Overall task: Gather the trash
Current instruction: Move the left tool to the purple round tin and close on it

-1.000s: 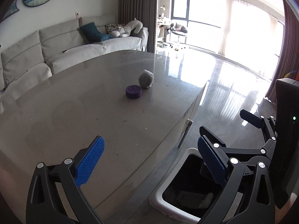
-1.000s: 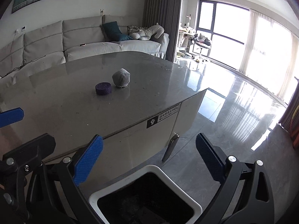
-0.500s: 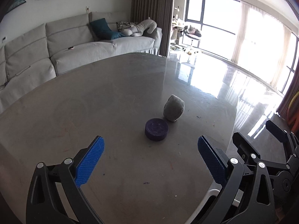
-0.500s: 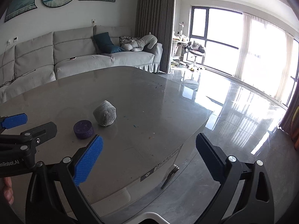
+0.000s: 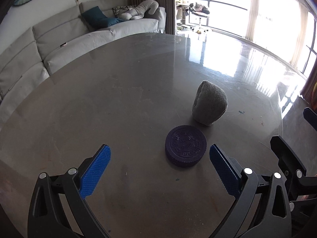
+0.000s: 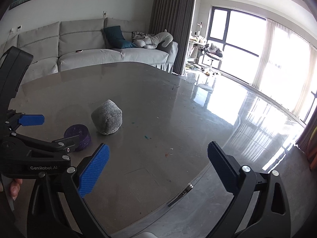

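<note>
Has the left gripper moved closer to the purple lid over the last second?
Yes. The left gripper has advanced across the table toward the purple lid, away from the edge.

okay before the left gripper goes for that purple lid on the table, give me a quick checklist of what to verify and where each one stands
1. left gripper open wide enough for the purple lid: ok.
2. Lid between the fingers: not ok, it sits off-centre, close to the right-hand finger.
3. Grey cloth ball apart from the lid: cannot tell, they look very close or touching.
4. right gripper open, holding nothing: ok.
5. Right gripper out of the left one's path: ok, it is off to the side over the table edge.
6. Trash bin reachable: cannot tell, it is barely in view.
</note>
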